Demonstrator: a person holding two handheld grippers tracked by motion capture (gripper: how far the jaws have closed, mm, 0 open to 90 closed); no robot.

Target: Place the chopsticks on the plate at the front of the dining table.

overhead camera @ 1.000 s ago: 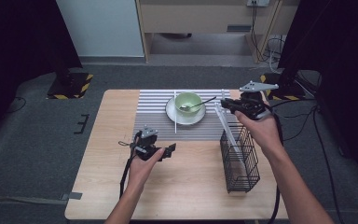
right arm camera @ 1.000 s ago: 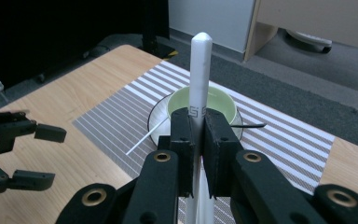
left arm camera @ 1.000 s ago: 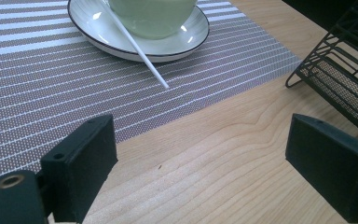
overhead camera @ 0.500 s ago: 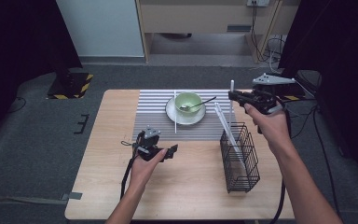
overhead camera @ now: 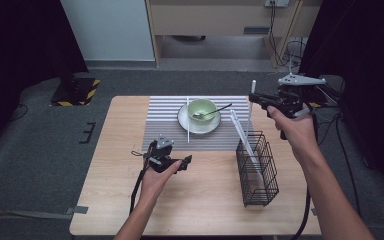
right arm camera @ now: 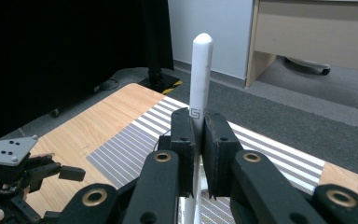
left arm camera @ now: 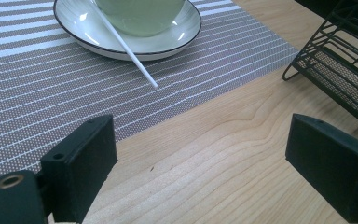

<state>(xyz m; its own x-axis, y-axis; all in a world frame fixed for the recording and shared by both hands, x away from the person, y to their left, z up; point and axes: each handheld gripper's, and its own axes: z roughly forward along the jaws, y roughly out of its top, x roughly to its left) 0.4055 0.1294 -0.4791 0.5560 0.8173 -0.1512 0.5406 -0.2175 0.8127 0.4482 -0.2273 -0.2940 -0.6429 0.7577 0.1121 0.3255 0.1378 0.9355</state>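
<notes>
With right gripper (overhead camera: 254,98) clamped on an upright white chopstick (right arm camera: 199,79) above the wire basket (overhead camera: 258,167), lower vertically; left gripper (left arm camera: 200,168) wide open, empty.

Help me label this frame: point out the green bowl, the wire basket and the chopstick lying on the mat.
green bowl (overhead camera: 202,107), high view, inner wall.
wire basket (overhead camera: 258,170), high view, side mesh.
chopstick on the mat (overhead camera: 188,120), high view, mid-shaft.
</notes>
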